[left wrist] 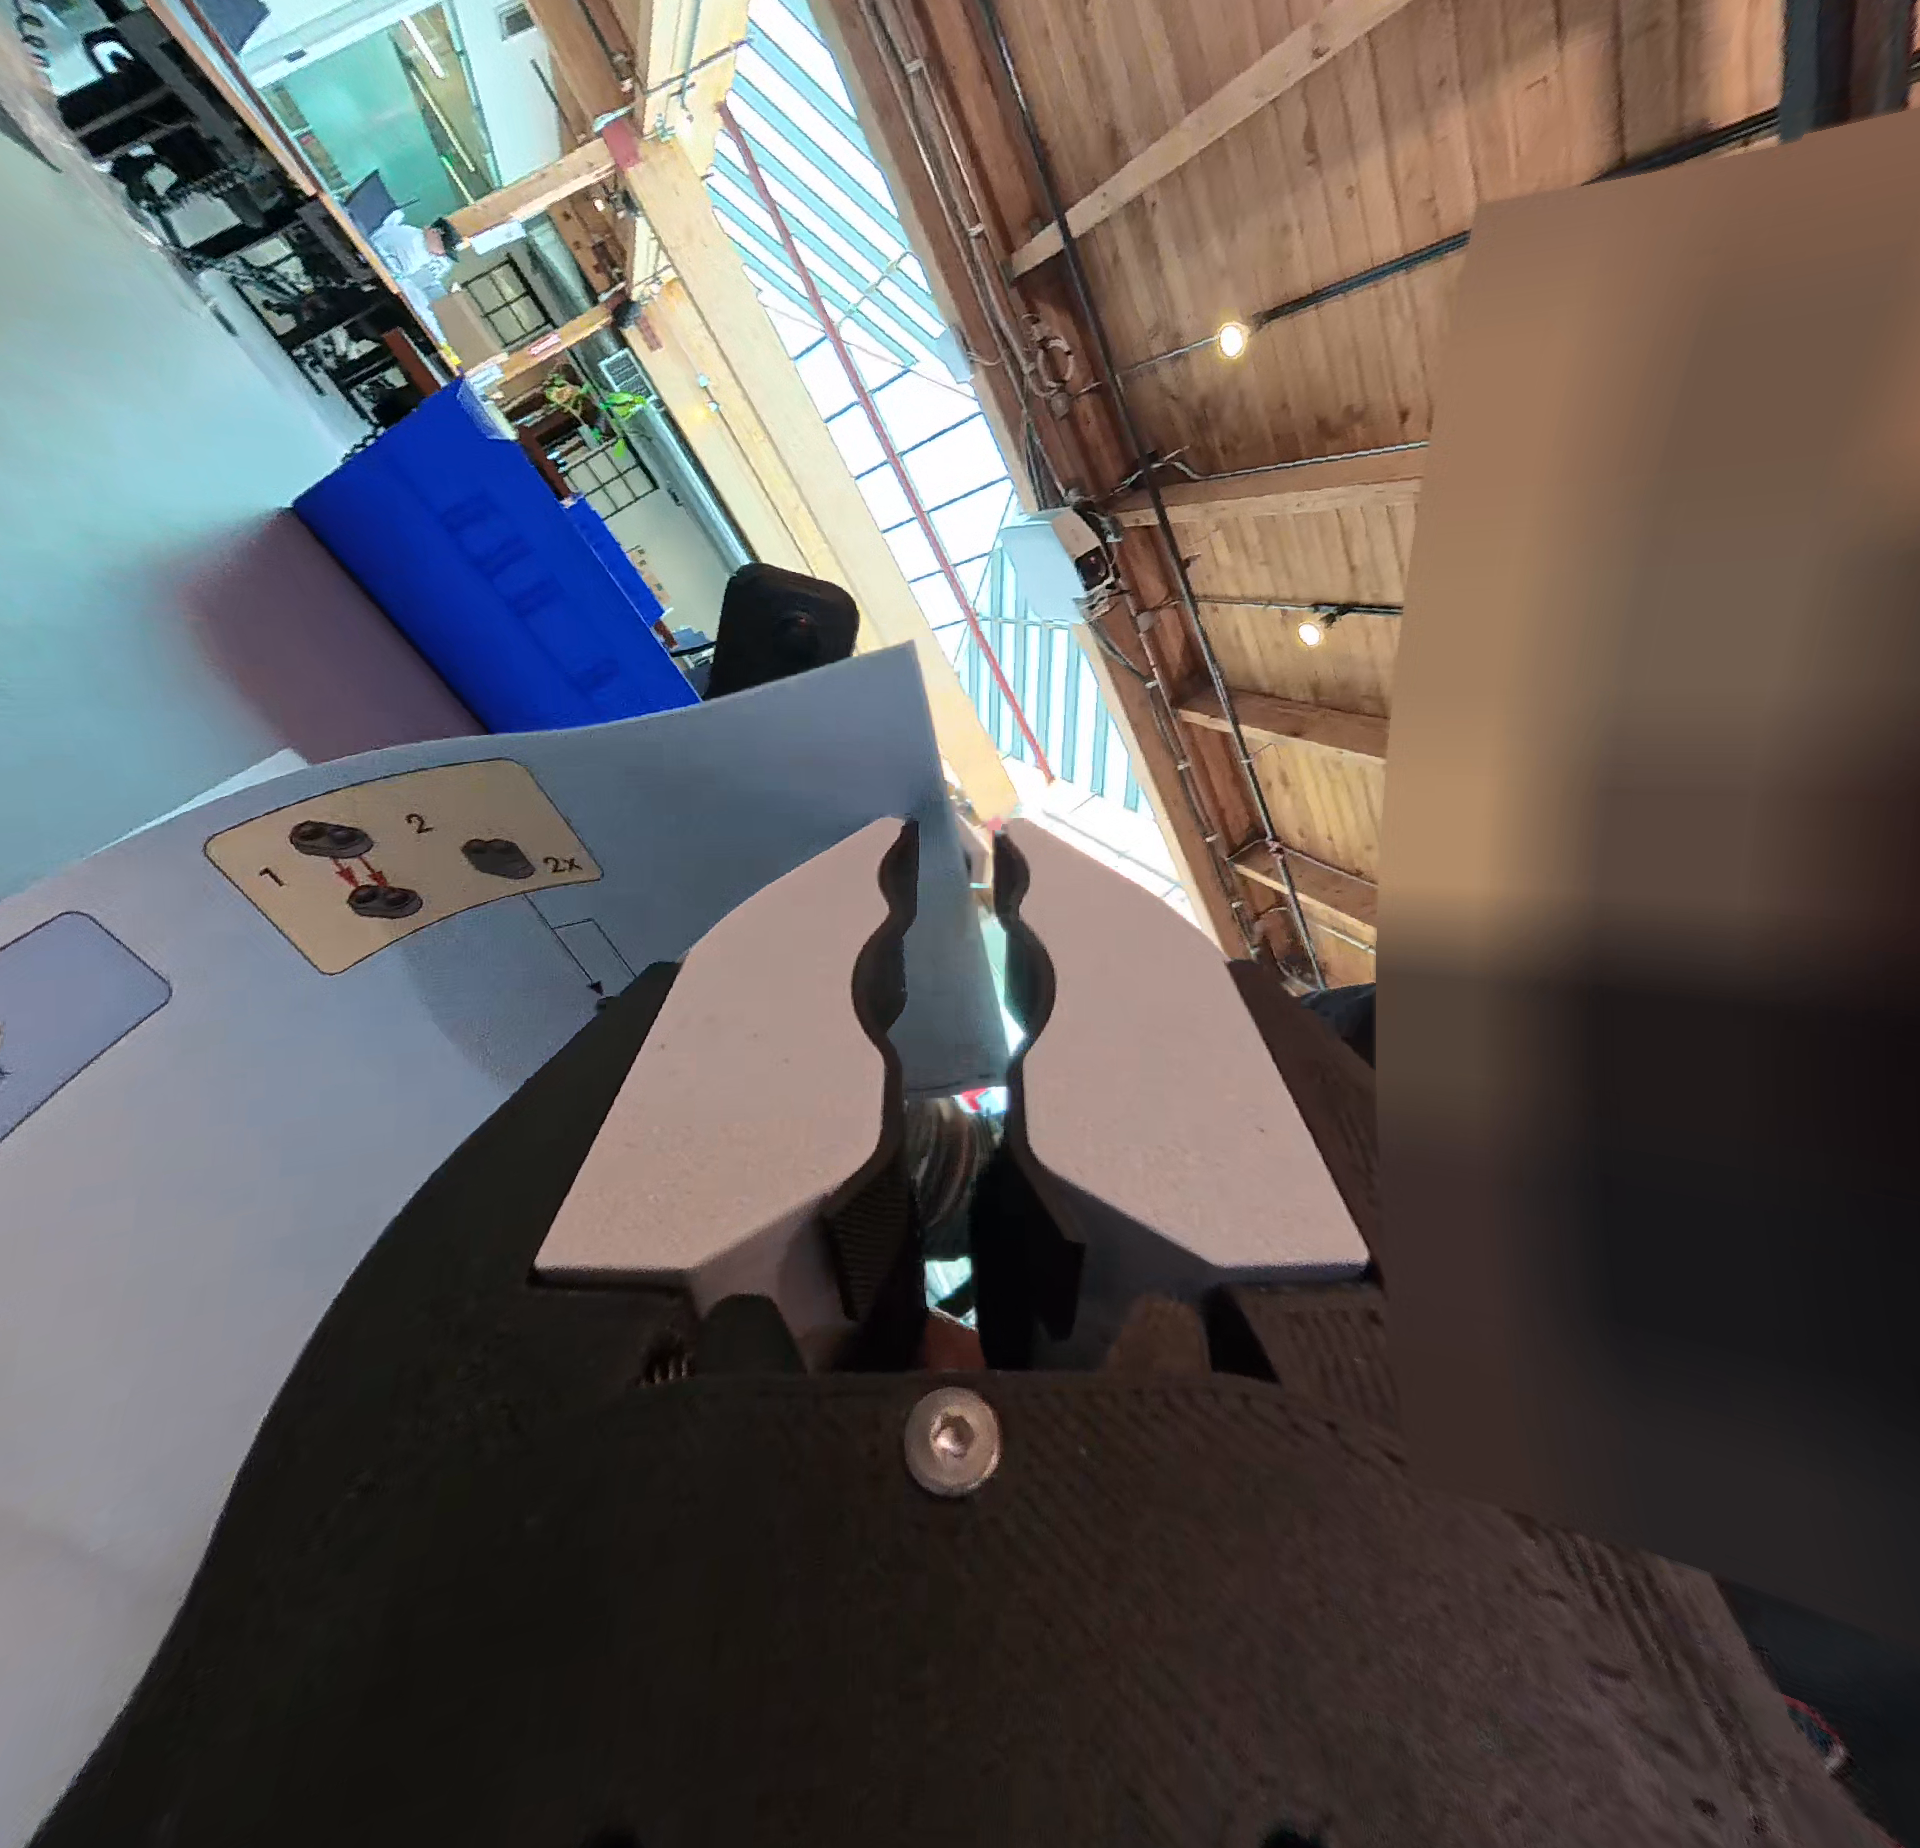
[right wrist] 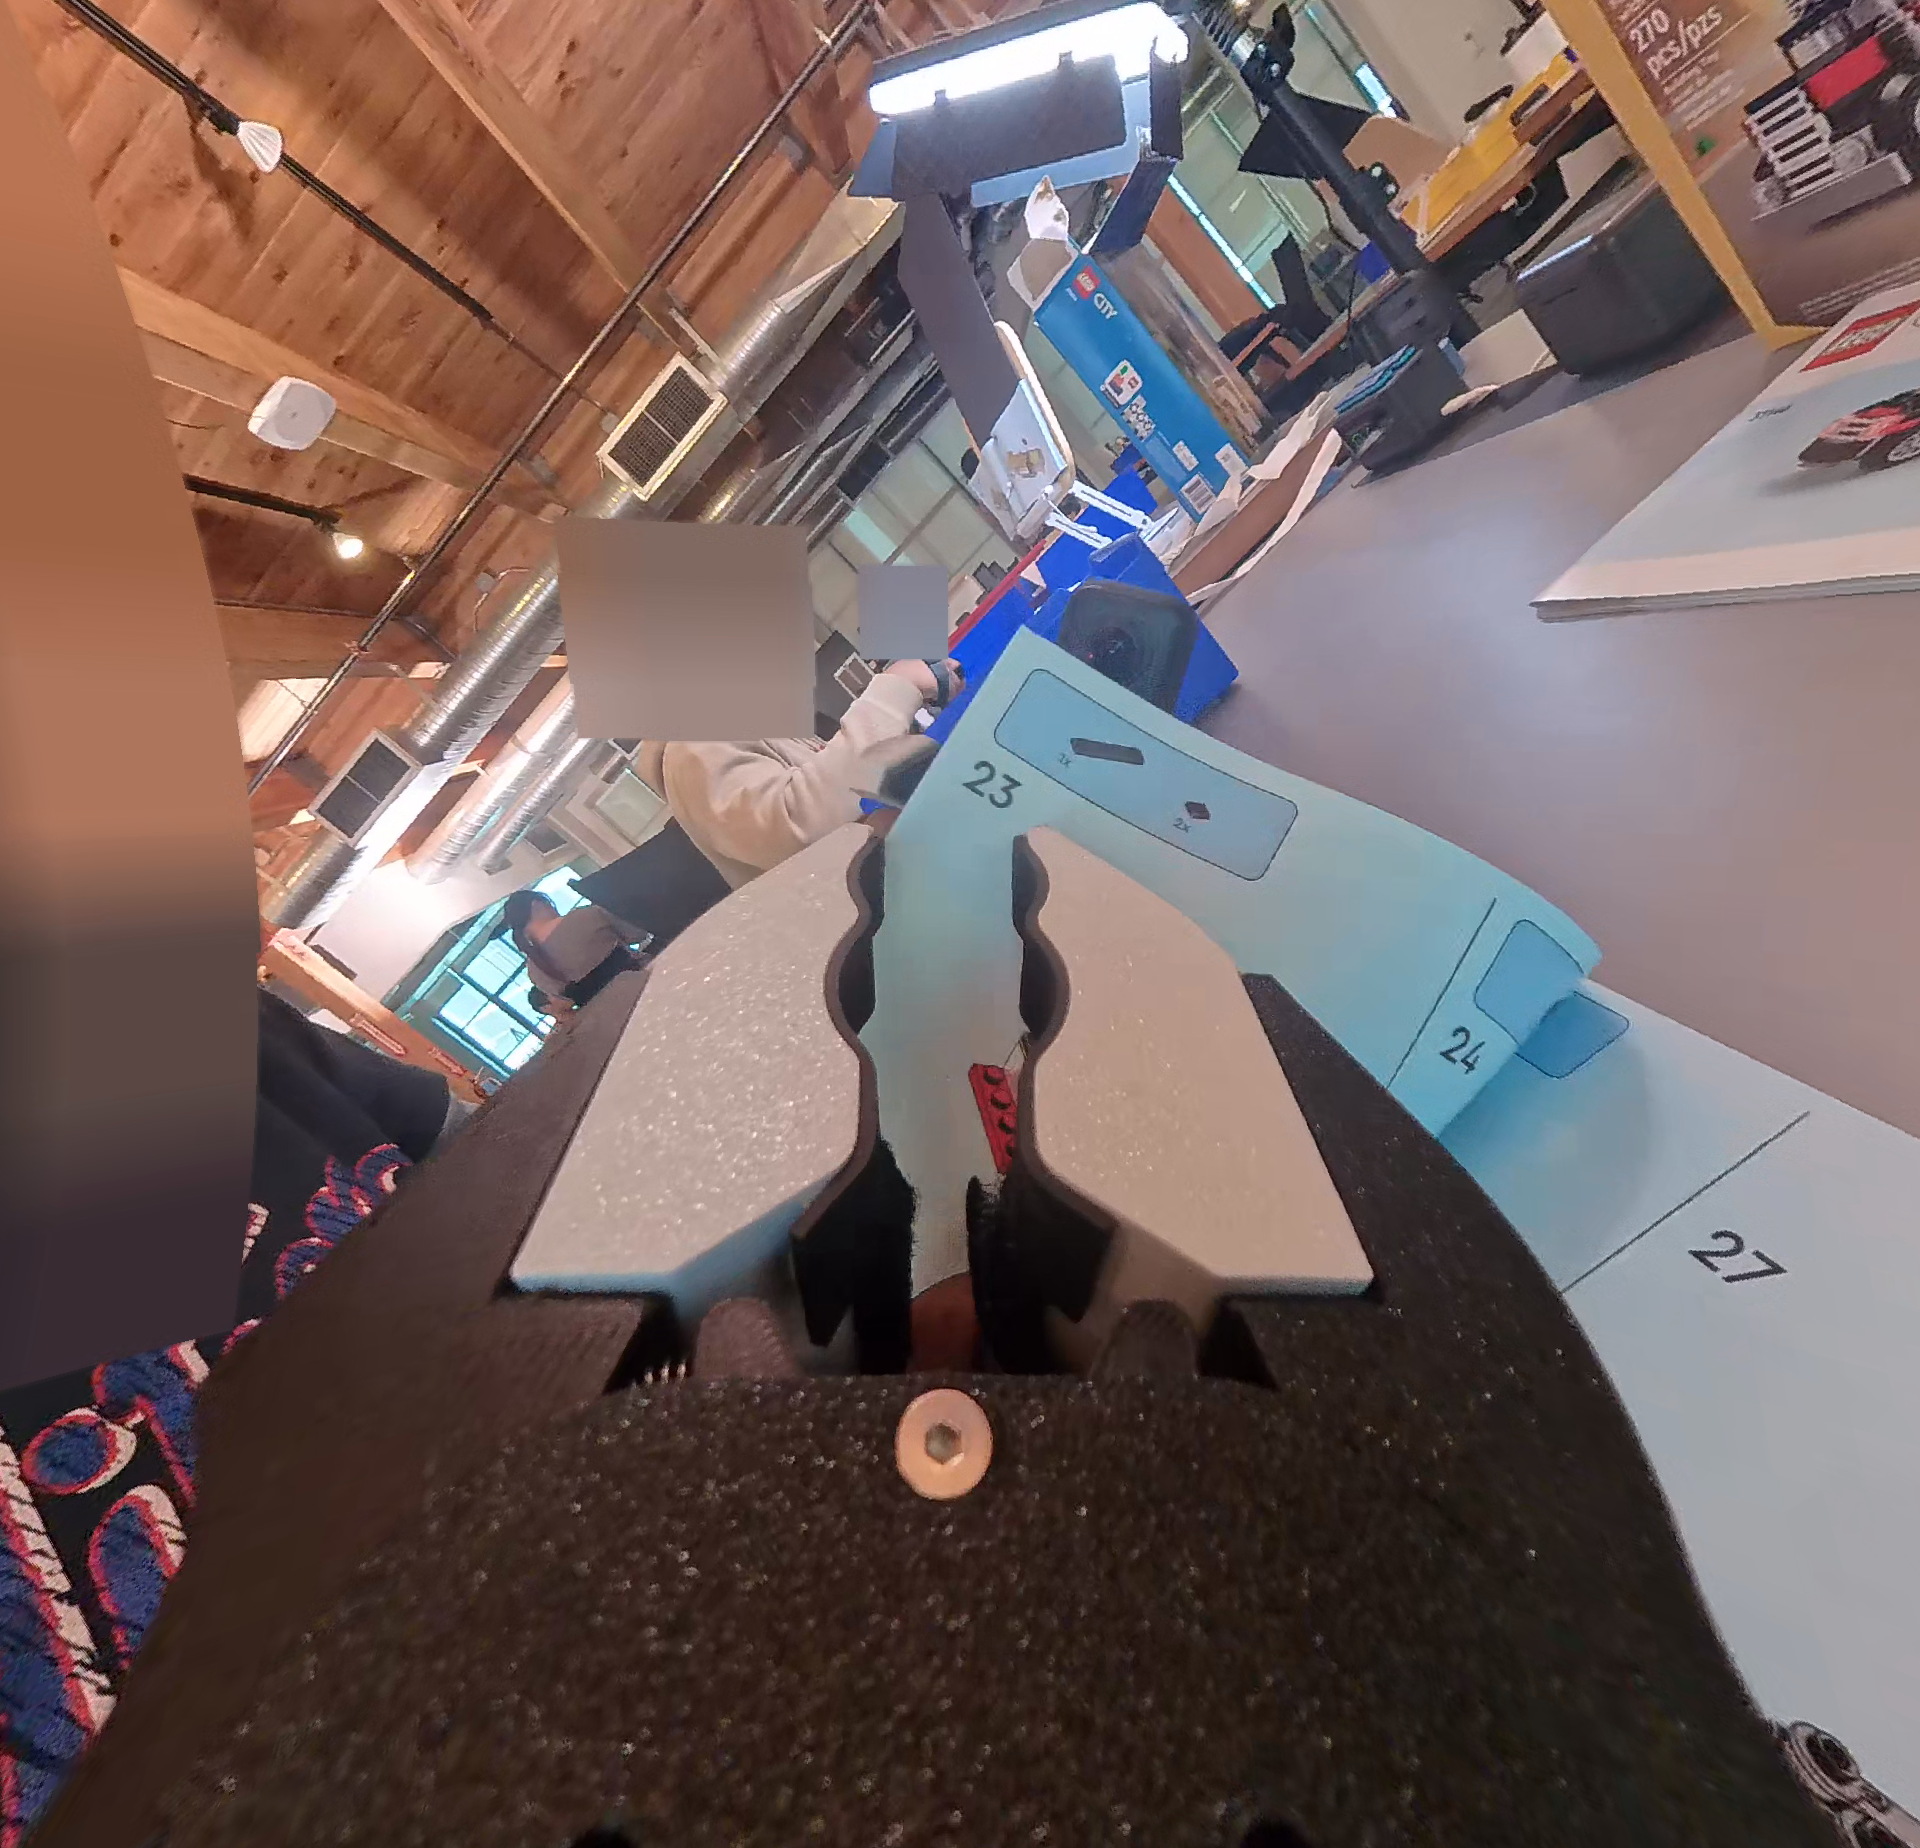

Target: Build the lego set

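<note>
A light blue page of the instruction booklet [left wrist: 644, 832] curls up off the table, and its corner sits in the gap of my left gripper [left wrist: 954, 832]. The jaws stand a little apart, and the page slants across the gap without being pinched. In the right wrist view a raised page [right wrist: 1143, 863] with step boxes fills the gap of my right gripper [right wrist: 951, 842], whose jaws are also slightly apart. The rest of the open booklet [right wrist: 1766, 1383] lies flat at the right. No loose bricks are in view.
A second booklet [right wrist: 1766, 510] and the set's box [right wrist: 1766, 136] are on the grey table [right wrist: 1558, 759] at the far right. Blue bins [right wrist: 1210, 671] and a black camera [right wrist: 1122, 645] stand ahead; both also show in the left wrist view [left wrist: 488, 593] [left wrist: 779, 624]. A person's cream sleeve [right wrist: 769, 790] is beyond. Left and right tips are no more than a few centimetres apart.
</note>
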Demonstrator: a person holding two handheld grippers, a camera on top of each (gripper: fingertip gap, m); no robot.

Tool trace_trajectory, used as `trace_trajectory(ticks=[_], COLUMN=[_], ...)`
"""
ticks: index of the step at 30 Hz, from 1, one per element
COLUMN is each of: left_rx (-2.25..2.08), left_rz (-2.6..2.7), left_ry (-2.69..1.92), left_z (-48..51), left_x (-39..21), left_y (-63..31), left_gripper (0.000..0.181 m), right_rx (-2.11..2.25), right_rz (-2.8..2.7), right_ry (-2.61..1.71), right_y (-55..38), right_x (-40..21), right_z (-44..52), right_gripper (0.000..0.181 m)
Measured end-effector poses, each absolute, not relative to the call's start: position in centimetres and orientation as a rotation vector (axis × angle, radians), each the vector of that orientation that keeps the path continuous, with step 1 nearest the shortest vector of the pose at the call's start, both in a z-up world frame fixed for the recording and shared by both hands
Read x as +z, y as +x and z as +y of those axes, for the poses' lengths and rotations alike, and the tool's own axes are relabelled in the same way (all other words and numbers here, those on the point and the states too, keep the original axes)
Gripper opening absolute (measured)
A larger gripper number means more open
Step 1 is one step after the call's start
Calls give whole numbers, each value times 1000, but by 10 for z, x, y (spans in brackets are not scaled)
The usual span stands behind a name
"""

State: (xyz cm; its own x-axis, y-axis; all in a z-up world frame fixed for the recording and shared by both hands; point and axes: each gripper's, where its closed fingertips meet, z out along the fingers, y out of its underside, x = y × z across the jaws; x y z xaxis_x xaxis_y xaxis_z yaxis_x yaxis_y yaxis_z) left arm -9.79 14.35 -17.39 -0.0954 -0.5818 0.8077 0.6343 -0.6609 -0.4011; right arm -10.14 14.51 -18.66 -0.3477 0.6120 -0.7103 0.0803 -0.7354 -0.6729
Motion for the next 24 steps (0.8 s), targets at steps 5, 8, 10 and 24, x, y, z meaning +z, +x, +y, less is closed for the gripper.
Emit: trace_trajectory(ticks=[5,8,10,24], left_rx=[-1851,-1784,-1706,-1525], left_rz=[-73,-93,-80,-91], left_ry=[-1362,-1443,-1529,-1834], left_z=[145,150,152,160], left_x=[-177,-188,-197,-237], left_y=[-98,-98,-96,-87], left_gripper=[21,27,28,14], right_rx=[2094,2077,2050,1901], right_rz=[-925,-918,-925,-902], right_ry=[-1557,-1580,-1607,-1865], right_y=[-102,-102,-102,-91], right_x=[-191,-195,-199,-231], right_z=[146,150,152,171], right_gripper=[22,22,21,17])
